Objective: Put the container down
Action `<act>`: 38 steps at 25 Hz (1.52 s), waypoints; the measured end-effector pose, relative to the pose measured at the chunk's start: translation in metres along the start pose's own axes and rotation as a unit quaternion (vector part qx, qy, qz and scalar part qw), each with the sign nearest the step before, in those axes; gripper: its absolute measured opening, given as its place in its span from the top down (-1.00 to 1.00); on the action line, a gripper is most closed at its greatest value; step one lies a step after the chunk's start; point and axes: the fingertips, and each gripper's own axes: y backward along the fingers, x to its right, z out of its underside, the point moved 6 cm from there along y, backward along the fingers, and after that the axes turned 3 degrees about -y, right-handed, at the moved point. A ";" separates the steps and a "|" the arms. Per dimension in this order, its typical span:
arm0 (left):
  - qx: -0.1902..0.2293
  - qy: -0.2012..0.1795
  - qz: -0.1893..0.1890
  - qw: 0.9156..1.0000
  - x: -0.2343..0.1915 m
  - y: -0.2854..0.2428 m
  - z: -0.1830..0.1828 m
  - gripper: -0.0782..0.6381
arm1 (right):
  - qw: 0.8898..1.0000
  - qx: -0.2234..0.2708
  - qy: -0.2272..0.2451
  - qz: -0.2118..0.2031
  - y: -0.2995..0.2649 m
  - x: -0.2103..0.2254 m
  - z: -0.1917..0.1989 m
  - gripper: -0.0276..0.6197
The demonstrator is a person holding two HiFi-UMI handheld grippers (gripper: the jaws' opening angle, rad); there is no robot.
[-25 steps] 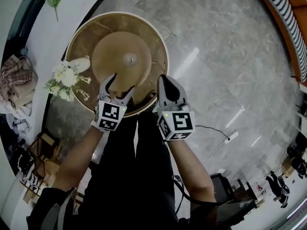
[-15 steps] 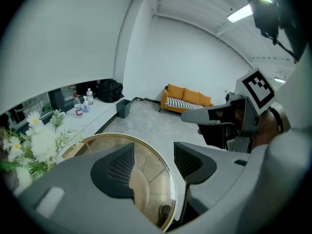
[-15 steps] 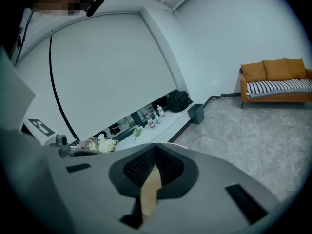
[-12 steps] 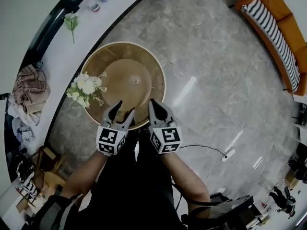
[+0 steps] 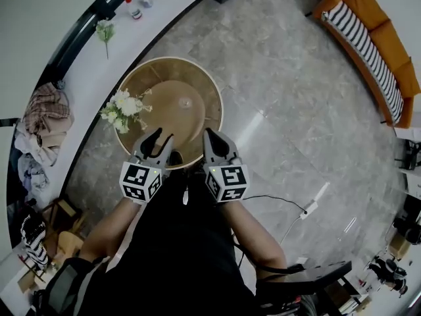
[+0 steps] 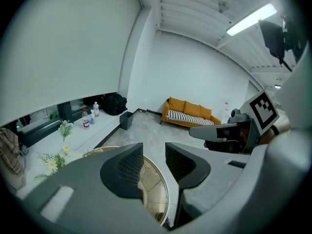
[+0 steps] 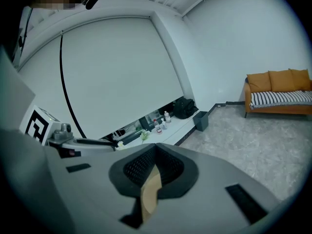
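Observation:
The container [image 5: 172,107] is a wide, round, tan dish with a raised centre and a small knob. It hangs over the grey floor beside a curved white counter. My right gripper [image 5: 212,137] is shut on its near rim; in the right gripper view a tan sliver of the container [image 7: 152,189] sits between the right gripper's [image 7: 155,155] pads. My left gripper [image 5: 156,137] is at the near-left rim and its jaws are closing. The left gripper [image 6: 153,152] still shows a gap, through which I see the container's [image 6: 151,189] rim and inside; the pads do not press on it.
The white counter [image 5: 79,64] curves along the left and carries white flowers [image 5: 125,107], small bottles [image 5: 135,8] and a heap of clothes [image 5: 46,104]. An orange sofa [image 5: 375,51] stands at the far right. A cable with a plug [image 5: 309,206] lies on the floor.
The left jaws have narrowed from wide open to a small gap. The container and both grippers look smaller and sit lower-left in the head view; the right grip on the rim is unchanged.

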 end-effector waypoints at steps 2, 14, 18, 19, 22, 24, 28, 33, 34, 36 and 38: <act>0.009 0.006 0.003 1.000 0.007 0.008 -0.006 0.40 | 1.000 0.009 0.002 0.000 0.009 -0.007 -0.009 0.90; 0.051 0.007 0.007 0.999 0.024 0.066 -0.039 0.41 | 0.999 0.044 0.014 -0.016 0.058 -0.049 -0.042 0.90; 0.066 0.007 0.007 0.998 0.029 0.084 -0.047 0.41 | 0.998 0.056 0.018 -0.012 0.075 -0.054 -0.049 0.90; 0.071 0.003 0.006 0.997 0.030 0.090 -0.050 0.41 | 0.998 0.060 0.019 -0.010 0.079 -0.056 -0.050 0.90; 0.093 -0.005 0.003 0.996 0.036 0.104 -0.060 0.41 | 0.997 0.073 0.021 -0.009 0.089 -0.060 -0.056 0.90; 0.108 -0.007 0.007 0.994 0.041 0.110 -0.067 0.41 | 0.996 0.082 0.023 -0.010 0.094 -0.063 -0.059 0.90; 0.129 -0.022 0.009 0.991 0.044 0.114 -0.080 0.41 | 0.995 0.094 0.032 -0.013 0.100 -0.071 -0.065 0.90; 0.149 -0.031 -0.002 0.988 0.040 0.120 -0.091 0.41 | 0.993 0.107 0.044 -0.009 0.109 -0.077 -0.072 0.90; 0.152 -0.031 -0.005 0.988 0.039 0.122 -0.092 0.41 | 0.993 0.110 0.045 -0.008 0.111 -0.078 -0.073 0.90; 0.157 -0.032 -0.008 0.987 0.038 0.125 -0.093 0.41 | 0.992 0.116 0.046 -0.006 0.115 -0.079 -0.073 0.90; 0.160 -0.033 -0.009 0.987 0.038 0.126 -0.094 0.41 | 0.992 0.119 0.046 -0.003 0.116 -0.078 -0.073 0.90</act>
